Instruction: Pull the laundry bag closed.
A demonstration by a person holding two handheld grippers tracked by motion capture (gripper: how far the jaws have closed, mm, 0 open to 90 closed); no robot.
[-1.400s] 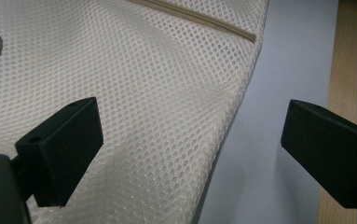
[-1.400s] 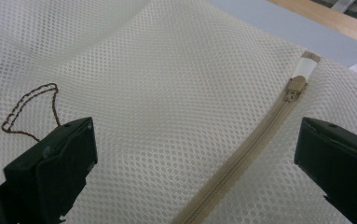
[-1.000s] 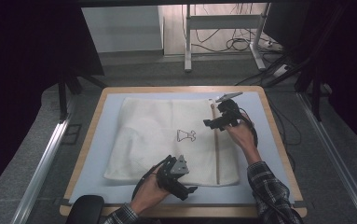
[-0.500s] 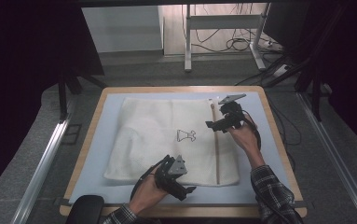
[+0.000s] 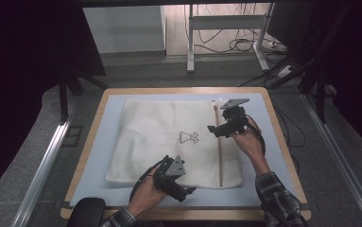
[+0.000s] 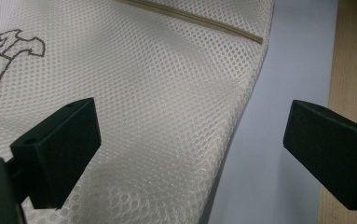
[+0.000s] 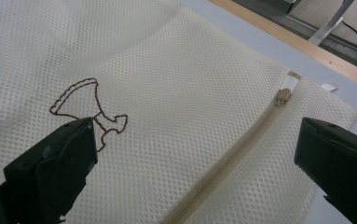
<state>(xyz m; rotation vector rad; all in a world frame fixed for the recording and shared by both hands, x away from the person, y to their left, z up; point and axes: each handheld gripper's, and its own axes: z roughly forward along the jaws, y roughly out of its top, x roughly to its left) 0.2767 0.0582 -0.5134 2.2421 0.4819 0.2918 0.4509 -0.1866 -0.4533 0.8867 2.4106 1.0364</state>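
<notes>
- Two grippers over one mesh laundry bag [image 5: 169,142] in the high view; bag flat on the blue mat [image 5: 96,156], filling most of the wooden-rimmed table [image 5: 282,142]; zipper [image 5: 219,156] running near to far along the bag's right part; right gripper [image 5: 215,130] just left of that line and nearer its far end, jaws apart; left gripper [image 5: 188,191] at the bag's near edge, well apart from the slider end, jaws spread too.
- Left gripper view: both black jaws wide apart, clamped on nothing; cream honeycomb mesh beneath and between them, edge of the bag curving down onto blue mat at right; tan zipper [image 6: 190,18] crossing the top, beyond the jaws; brown stitched figure [image 6: 6,51] at far left.
- Right gripper view: jaws open, empty; zipper [image 7: 227,154] slanting between them up to the slider [image 7: 283,97] and white tab beyond; stitched dress emblem [image 7: 90,112] by the left jaw; bag pale, fine-holed, limp, likely zipped shut; right hand judged the better placed for the slider.
</notes>
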